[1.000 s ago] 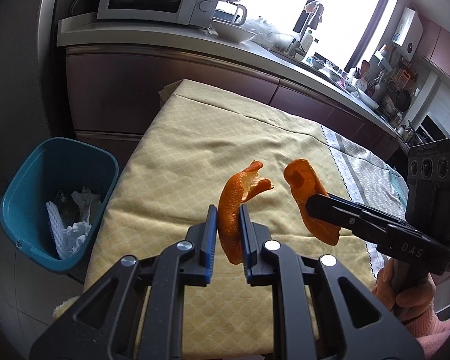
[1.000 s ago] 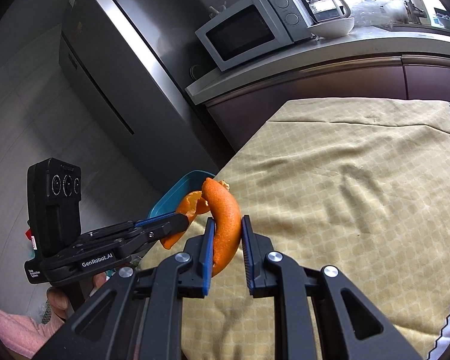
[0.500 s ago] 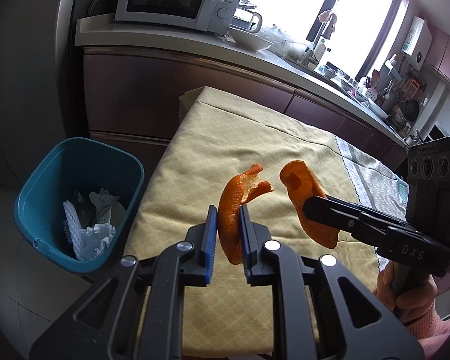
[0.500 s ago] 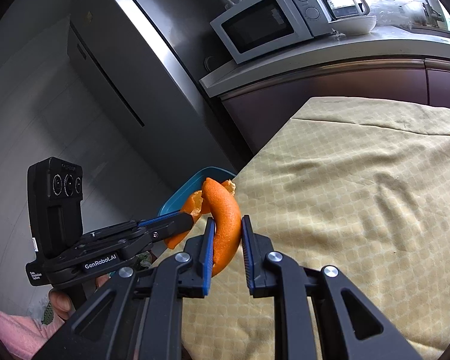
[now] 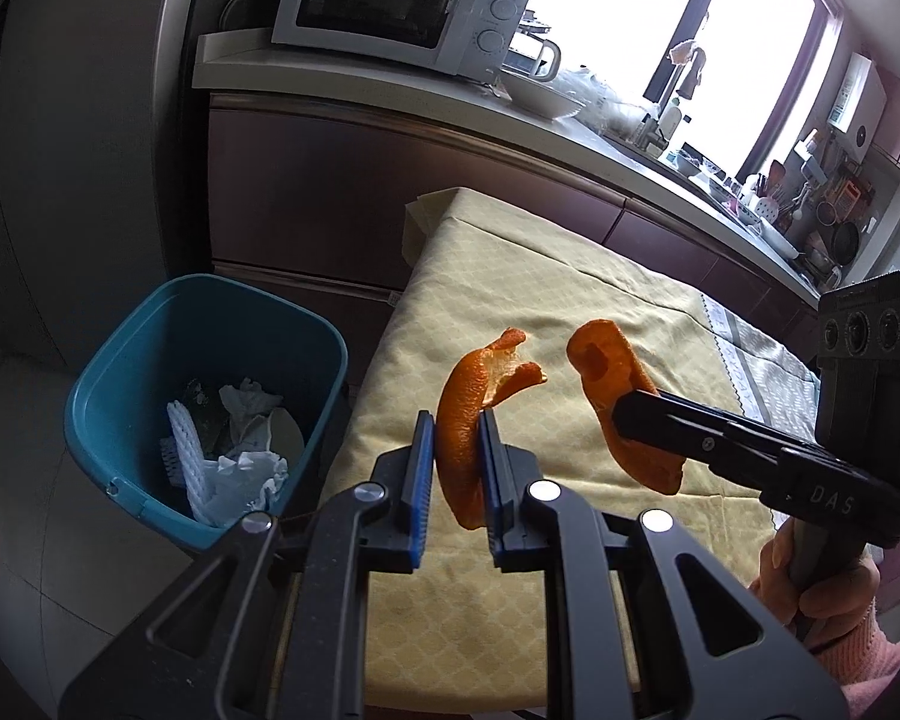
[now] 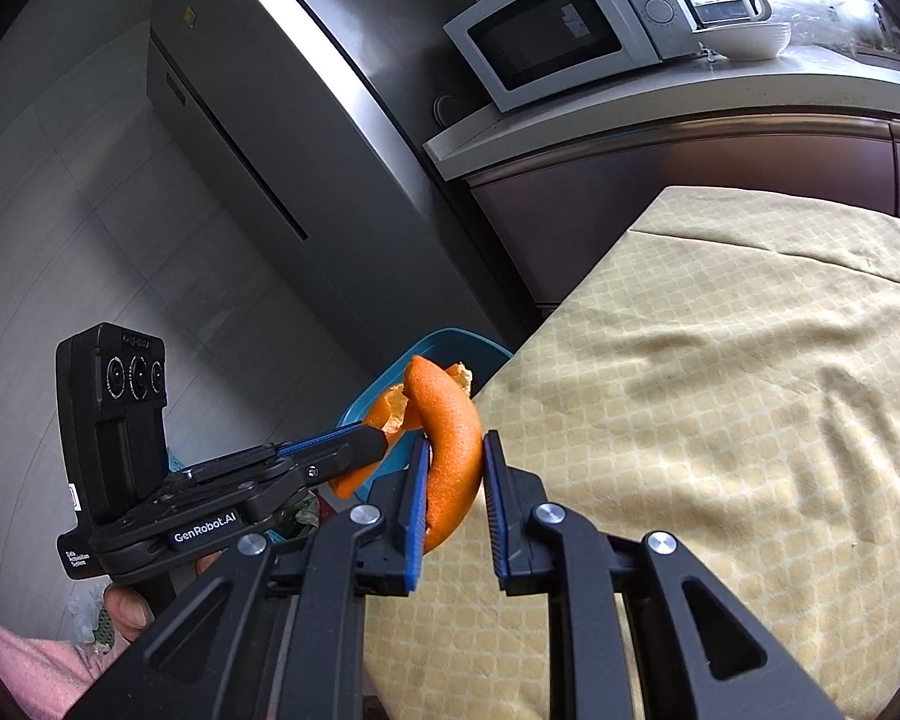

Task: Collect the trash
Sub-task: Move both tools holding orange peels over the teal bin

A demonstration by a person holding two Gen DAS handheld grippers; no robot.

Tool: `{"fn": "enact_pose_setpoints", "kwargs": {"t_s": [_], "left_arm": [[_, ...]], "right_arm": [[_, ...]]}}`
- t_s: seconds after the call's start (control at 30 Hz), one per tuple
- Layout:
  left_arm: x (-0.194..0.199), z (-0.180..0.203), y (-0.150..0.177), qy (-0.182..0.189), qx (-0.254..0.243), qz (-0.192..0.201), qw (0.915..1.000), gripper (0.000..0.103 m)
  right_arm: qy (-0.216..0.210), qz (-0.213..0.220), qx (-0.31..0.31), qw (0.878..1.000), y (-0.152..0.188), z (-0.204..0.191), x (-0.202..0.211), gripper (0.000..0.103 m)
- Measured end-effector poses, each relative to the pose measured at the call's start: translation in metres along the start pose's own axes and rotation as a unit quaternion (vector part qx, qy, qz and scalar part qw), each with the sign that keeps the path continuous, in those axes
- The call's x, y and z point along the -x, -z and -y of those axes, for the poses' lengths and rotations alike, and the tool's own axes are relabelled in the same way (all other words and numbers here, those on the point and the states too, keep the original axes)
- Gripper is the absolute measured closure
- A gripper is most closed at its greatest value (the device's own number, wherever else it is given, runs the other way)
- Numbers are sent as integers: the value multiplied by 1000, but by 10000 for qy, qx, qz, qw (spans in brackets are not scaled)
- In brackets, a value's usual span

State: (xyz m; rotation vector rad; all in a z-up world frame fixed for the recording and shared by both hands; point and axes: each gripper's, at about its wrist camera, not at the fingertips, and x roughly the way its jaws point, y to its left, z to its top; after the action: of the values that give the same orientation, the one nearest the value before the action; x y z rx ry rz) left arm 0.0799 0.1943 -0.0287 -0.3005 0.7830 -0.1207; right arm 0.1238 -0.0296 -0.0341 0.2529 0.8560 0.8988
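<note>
- My left gripper: blue pads pinching a curled strip of orange peel, held upright, torn tip curling off to the right. Grip looks the same as a second ago, no slip.
- My right gripper: pads pinching a second, thicker curved piece of orange peel. In the left wrist view the same piece hangs off the black fingers, clear of the cloth.
- The two peels are near each other but apart; nothing touching the table.
- Change over the last second: I've carried both tools sideways toward the table's left edge. The teal plastic trash bin now sits larger and closer to centre in the left view; more of its rim shows behind the peels in the right view.
- Bin is on the floor just beside the table corner, already holding crumpled white paper and foam netting.
- Yellow patterned tablecloth under the grippers shows no trash left in what I can see.
- Beyond: dark cabinet fronts, white microwave on the counter, steel fridge to the left.
- My read: transport leg is mid-way. Both peels are over the cloth, short of the bin mouth. Next is more travel left, then release left piece first.
</note>
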Motion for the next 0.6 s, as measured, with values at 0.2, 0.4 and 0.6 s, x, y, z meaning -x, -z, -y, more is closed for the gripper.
{"fn": "enact_pose_setpoints", "kwargs": {"t_s": [0.2, 0.4, 0.6], "left_arm": [[2, -12, -2, -97, 101, 45, 9999, 88], [4, -22, -3, -177, 197, 73, 9996, 88], [4, -34, -4, -257, 299, 84, 9992, 88]], "right_arm": [[-41, -42, 26, 10000, -6, -5, -7, 87], [-107, -139, 67, 9998, -8, -11, -15, 87], [-177, -266, 92, 9994, -11, -16, -26, 87]]}}
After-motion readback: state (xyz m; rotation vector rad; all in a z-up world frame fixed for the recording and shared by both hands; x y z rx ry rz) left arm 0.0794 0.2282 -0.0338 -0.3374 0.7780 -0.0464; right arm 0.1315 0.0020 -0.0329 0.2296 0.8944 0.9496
